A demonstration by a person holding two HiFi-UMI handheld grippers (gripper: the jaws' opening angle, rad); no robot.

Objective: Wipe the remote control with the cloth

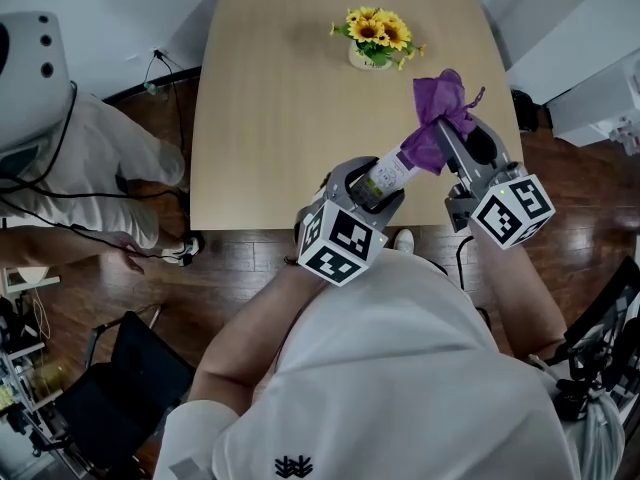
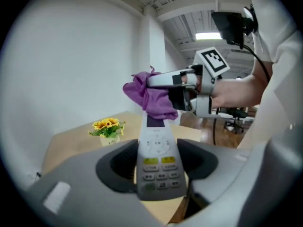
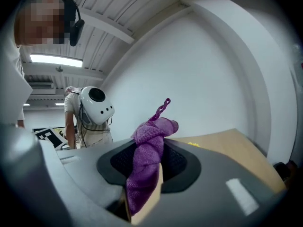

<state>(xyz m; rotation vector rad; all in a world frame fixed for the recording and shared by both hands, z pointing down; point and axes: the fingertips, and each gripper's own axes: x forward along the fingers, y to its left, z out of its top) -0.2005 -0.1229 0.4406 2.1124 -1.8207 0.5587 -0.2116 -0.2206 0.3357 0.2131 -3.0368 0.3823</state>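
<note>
I am clamping the remote control (image 2: 157, 161) in my left gripper (image 1: 372, 196), pinching the purple cloth (image 1: 438, 118) in my right gripper (image 1: 452, 140), cloth touching the remote's far end

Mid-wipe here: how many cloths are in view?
1. The purple cloth is clamped in the right gripper, lying on the far end of the remote control that the left gripper holds. No other cloth shows.

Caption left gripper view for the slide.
Left gripper holds the remote control; right gripper holds purple cloth on its far end, sunflower pot behind.
</note>
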